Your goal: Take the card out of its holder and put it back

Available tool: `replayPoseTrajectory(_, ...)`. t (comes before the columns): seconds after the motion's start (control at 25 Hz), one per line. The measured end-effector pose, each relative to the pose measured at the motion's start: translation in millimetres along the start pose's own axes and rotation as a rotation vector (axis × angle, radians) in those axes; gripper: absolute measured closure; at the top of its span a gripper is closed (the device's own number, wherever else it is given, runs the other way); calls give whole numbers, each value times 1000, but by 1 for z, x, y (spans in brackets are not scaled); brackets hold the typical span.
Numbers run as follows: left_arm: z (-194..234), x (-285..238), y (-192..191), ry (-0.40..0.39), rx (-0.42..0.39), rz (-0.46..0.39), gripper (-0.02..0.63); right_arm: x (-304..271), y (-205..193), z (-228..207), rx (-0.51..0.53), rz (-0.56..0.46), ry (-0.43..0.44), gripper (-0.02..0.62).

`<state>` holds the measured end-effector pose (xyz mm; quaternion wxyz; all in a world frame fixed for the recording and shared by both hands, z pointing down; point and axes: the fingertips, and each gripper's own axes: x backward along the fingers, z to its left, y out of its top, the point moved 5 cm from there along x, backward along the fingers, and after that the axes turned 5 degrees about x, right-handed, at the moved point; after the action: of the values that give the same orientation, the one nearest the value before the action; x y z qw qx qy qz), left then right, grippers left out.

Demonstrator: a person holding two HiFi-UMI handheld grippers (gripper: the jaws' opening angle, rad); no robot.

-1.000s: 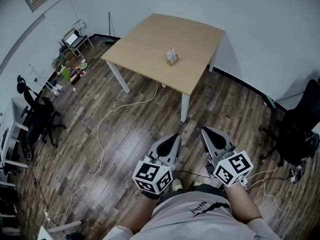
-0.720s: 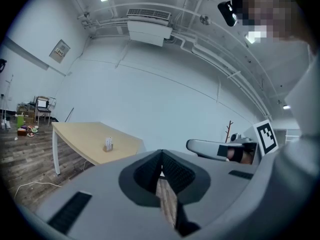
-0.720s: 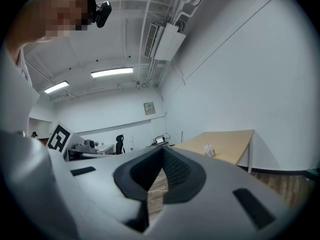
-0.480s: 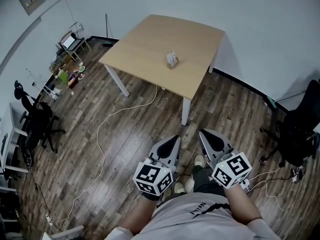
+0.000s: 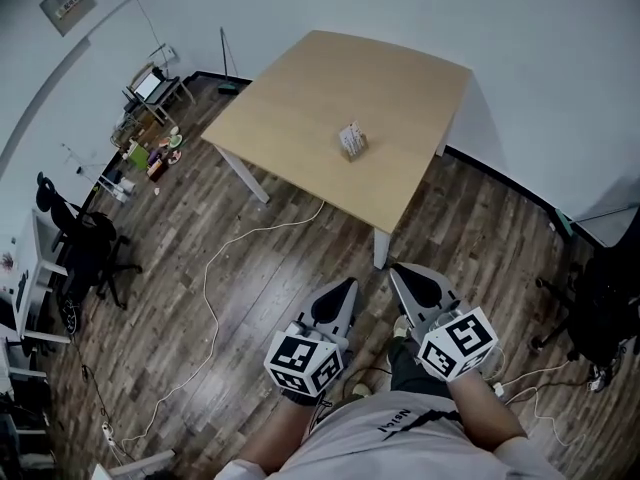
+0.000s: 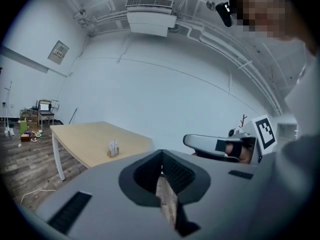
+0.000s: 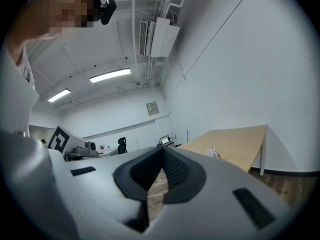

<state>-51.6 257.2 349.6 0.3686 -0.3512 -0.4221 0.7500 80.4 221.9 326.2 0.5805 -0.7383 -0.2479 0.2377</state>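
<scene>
Card (image 5: pixel 350 135) stands upright in its small holder (image 5: pixel 353 150), white above a darker base, on the light wooden table (image 5: pixel 330 73), well ahead of both pairs of jaws and untouched by either. The holder sits toward the table edge that faces the jaws, with bare tabletop all round it. In the left gripper view the card appears ahead and to the left of the jaw tips; in the right gripper view it appears ahead and to the right, too small there for any detail.

The left gripper (image 5: pixel 340 294) is held low in front of the person's body, jaws pointing toward the table. Its jaws are drawn together at the tips with nothing between them; only wood floor shows through the slit lower down. The right gripper (image 5: pixel 408 280) sits just beside it, likewise aimed at the table, jaws meeting at the tips and empty. Each carries its marker cube (image 5: pixel 304 360) at the rear, near the person's forearms.

Below the jaws lies dark wood-plank floor (image 5: pixel 250 258), with a pale cable (image 5: pixel 207 288) trailing across it to the left of the left gripper. Farther left stands a black office chair (image 5: pixel 85 243).
</scene>
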Motion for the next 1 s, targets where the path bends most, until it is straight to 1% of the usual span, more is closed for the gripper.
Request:
replayPoseTrajectory(0.2, 20, -67, 21, 40, 5, -6, 594, -41, 12, -60, -9, 19, 59, 581)
replayPoseTrajectory(0.44, 44, -127, 45, 92, -33, -34, 594, -77, 24, -116, -1, 18, 119, 581)
replayPoseTrajectory(0.68, 72, -152, 61, 147, -82, -45, 594, -94, 26, -145, -18, 18, 128, 582)
replayPoseTrajectory(0.8, 89, -162, 65, 162, -90, -40, 594, -103, 28, -152, -19, 20, 133, 581)
replayPoseTrajectory(0.88, 101, -173, 66, 160, -88, -32, 594, -110, 28, -158, -18, 18, 134, 581)
replayPoseTrajectory(1.0, 120, -194, 66, 129, -94, -9, 594, -128, 25, -172, -20, 18, 122, 581)
